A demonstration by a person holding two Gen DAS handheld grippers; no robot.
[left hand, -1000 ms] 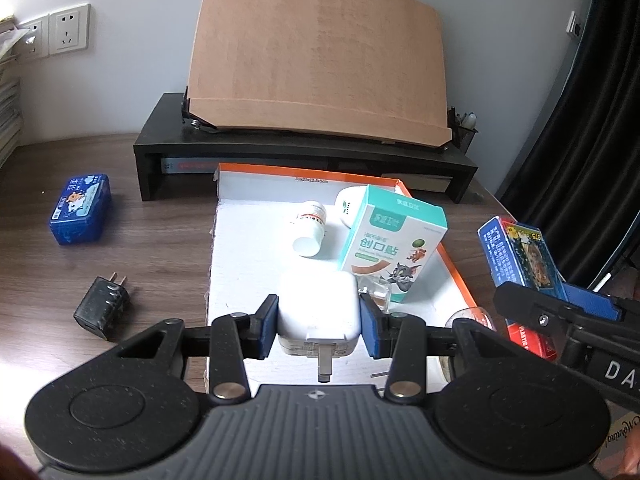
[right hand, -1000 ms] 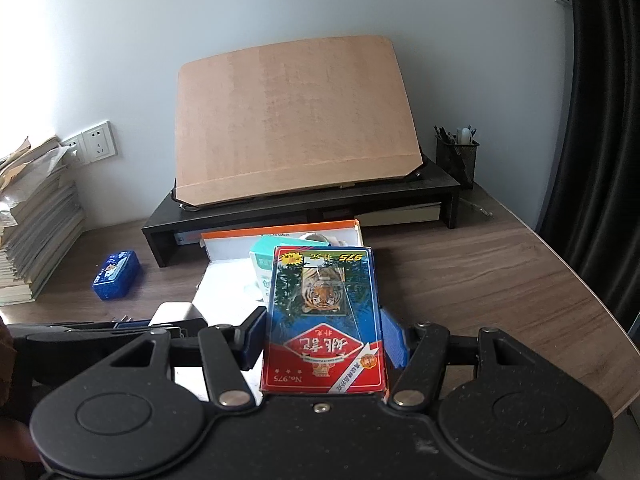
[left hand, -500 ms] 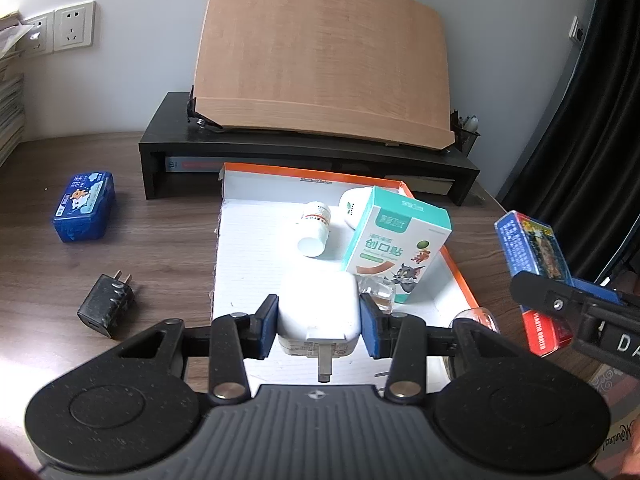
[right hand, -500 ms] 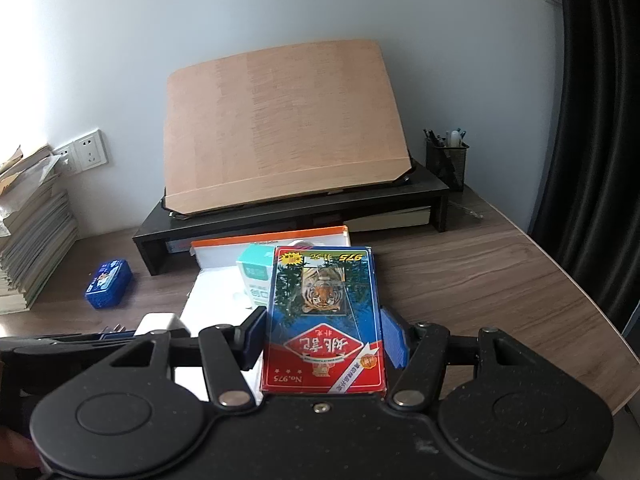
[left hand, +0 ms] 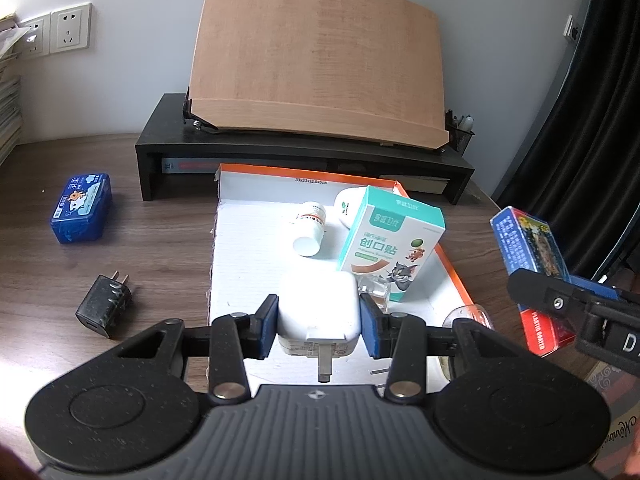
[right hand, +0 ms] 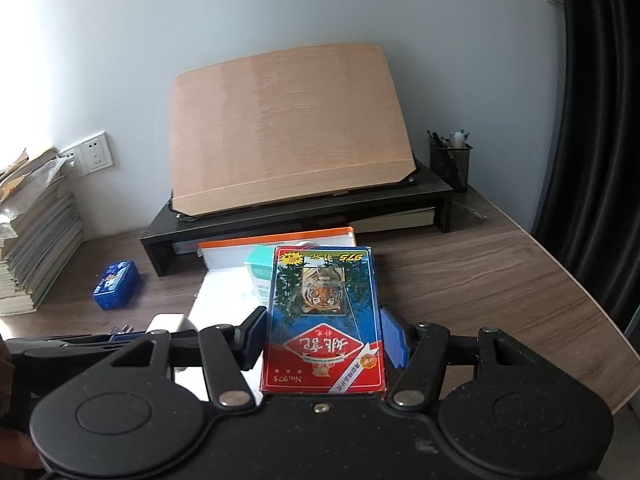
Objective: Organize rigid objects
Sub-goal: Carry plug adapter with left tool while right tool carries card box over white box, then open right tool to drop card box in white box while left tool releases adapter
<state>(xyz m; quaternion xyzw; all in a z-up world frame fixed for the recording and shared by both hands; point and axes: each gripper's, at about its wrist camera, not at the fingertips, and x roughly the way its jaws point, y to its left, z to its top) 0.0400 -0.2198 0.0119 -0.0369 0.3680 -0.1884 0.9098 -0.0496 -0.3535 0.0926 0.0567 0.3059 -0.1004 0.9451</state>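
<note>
Wood-grain counter [left hand: 160, 264] is bounded by a pale wall at the rear, where a black monitor riser [left hand: 304, 152] carries a tilted wooden board [left hand: 316, 60]. In front of the riser a shallow white tray [left hand: 256, 264] with an orange rim is laid flat. Within the tray, a small white bottle [left hand: 310, 229] is seen lying on its side, and a teal plaster box [left hand: 390, 244] is standing just beside it, with a white rounded item partly hidden behind the box.

The left tongs [left hand: 319, 326] are closed on a white charger [left hand: 318, 312], which is pressed by both blue pads and held over the near part of the tray, its plug pin directed toward the camera. The right tongs [right hand: 324, 340] are closed on a box of playing cards [right hand: 324, 320], gripped at its long sides and held above the counter to the right of the tray.

On the counter left of the tray, a black plug adapter [left hand: 105, 306] and a blue case [left hand: 82, 208] are lying well apart. A mesh pen holder [right hand: 450, 164] is set at the right end of the riser, and a stack of books [right hand: 36, 248] is placed at the far left.
</note>
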